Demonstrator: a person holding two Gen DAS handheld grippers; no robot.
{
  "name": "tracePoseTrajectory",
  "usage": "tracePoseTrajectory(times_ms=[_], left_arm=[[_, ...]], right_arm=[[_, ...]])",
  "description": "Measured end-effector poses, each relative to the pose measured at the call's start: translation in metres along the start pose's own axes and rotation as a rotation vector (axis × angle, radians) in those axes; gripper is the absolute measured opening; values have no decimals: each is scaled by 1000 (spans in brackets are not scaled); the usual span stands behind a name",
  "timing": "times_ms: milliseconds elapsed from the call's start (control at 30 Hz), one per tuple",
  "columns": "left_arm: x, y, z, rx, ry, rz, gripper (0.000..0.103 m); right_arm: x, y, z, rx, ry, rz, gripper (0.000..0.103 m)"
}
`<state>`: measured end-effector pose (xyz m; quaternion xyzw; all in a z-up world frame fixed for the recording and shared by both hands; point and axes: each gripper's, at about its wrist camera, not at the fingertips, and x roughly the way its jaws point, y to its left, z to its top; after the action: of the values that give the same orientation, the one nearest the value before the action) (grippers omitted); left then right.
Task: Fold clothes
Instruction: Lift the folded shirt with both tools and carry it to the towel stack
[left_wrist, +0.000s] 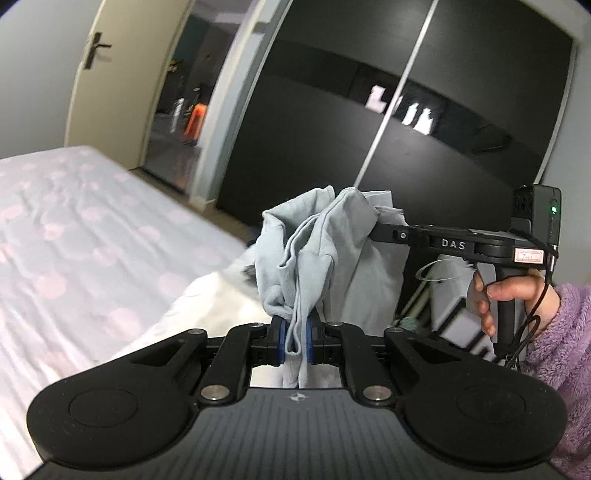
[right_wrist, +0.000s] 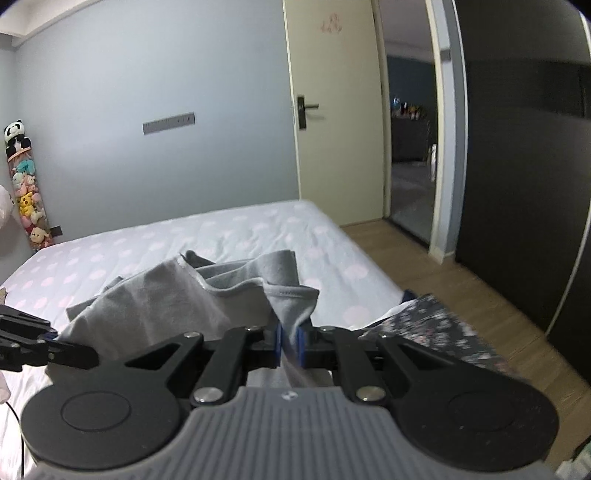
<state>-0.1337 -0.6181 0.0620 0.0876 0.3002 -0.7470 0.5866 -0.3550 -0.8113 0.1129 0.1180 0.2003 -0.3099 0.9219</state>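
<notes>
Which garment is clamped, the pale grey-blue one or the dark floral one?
The pale grey-blue garment: left hand-held gripper and right hand-held gripper both pinch it. The dark floral one lies untouched on the bed.

Black gripper (left_wrist: 295, 345) (blue pads), fuzzy purple sleeve (left_wrist: 569, 332).

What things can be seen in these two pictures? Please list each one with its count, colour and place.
garment: one, pale grey-blue, held up in the air above the bed's near edge, gripped at two places
bed: one, pale sheet with pink dots, under and behind the garment
floral cloth: one, dark with small flowers, on the bed's right edge
door: one, cream, open, far wall
wardrobe: one, black sliding doors, right of the doorway
plush toys: several, mixed colours, hanging column at the far left wall
floor: wooden, right of the bed
left hand-held gripper: black, blue pads, shut on the garment
right hand-held gripper: black, blue pads, shut on the garment
right hand: one, purple fleece sleeve, on the handle
</notes>
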Motion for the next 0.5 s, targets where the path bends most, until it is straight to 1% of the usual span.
tracePoseTrajectory(times_ms=[100,300,500], left_arm=[[18,22,1,-17,25,36,8],[50,68,-2,-70,85,90,8],[80,110,-19,-133,162,106,8]], right_arm=[[46,-4,4,1,43,27,9],[131,-13,5,-23,163,59,9],[185,-15,-14,-23,264,78,9]])
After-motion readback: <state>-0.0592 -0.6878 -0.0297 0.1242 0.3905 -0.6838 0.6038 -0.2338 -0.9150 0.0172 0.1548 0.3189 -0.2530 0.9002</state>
